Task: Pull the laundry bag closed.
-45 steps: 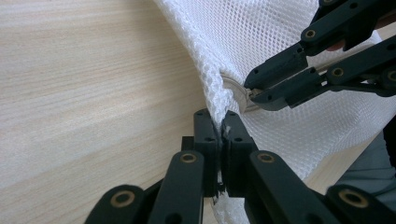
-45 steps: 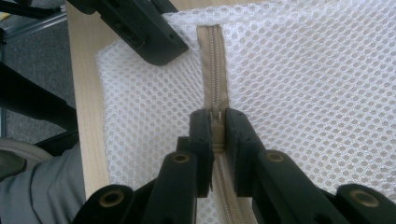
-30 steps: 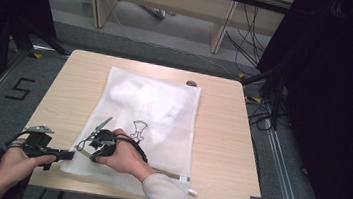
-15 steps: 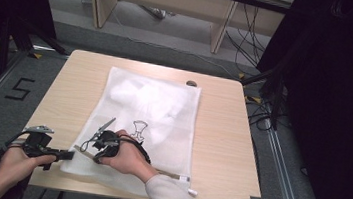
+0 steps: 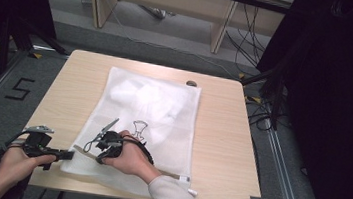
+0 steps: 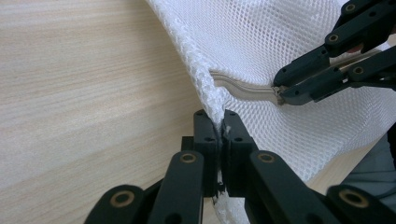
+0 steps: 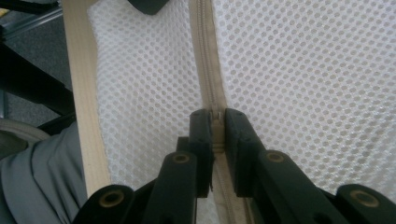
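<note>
A white mesh bag (image 5: 147, 121) lay flat in the middle of the frame on the wooden surface (image 5: 221, 135), its beige zipper (image 5: 166, 173) running along the lower edge. Your left tool (image 6: 218, 122), at the lower left of the high view, was clamped shut on the bag's corner edge. Your right tool (image 7: 215, 119), just right of it, was closed on the zipper's slider (image 7: 216, 115), jaws pinching it from both sides.

Right gripper (image 5: 102, 147) slightly nearer left gripper (image 5: 68, 155)
</note>
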Demonstrator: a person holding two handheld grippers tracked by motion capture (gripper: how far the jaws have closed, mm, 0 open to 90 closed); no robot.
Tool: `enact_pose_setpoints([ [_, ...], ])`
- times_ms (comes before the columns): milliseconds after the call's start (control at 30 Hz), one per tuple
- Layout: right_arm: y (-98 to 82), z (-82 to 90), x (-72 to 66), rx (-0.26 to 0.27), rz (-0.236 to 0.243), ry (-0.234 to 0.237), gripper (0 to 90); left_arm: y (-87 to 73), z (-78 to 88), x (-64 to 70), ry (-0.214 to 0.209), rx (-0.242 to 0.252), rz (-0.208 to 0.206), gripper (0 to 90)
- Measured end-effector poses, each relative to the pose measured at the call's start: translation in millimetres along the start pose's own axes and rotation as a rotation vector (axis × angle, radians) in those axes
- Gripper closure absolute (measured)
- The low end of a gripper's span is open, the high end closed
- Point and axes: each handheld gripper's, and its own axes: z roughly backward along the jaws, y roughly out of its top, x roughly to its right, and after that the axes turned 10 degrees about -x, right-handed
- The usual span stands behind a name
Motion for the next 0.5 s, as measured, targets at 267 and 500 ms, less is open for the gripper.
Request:
enact_pose_setpoints([
  [267, -3.3, 1.3, 1.2, 0.001, 0.0, 0.004, 82.5, 0.1, 0.1, -0.2, -0.001, -0.003, 0.0, 85.9],
  [500, -5.2, 3.0, 0.7, -0.004, -0.015, -0.003, 82.5, -0.1, 0.0, -0.3, 0.001, -0.002, 0.005, 86.0],
])
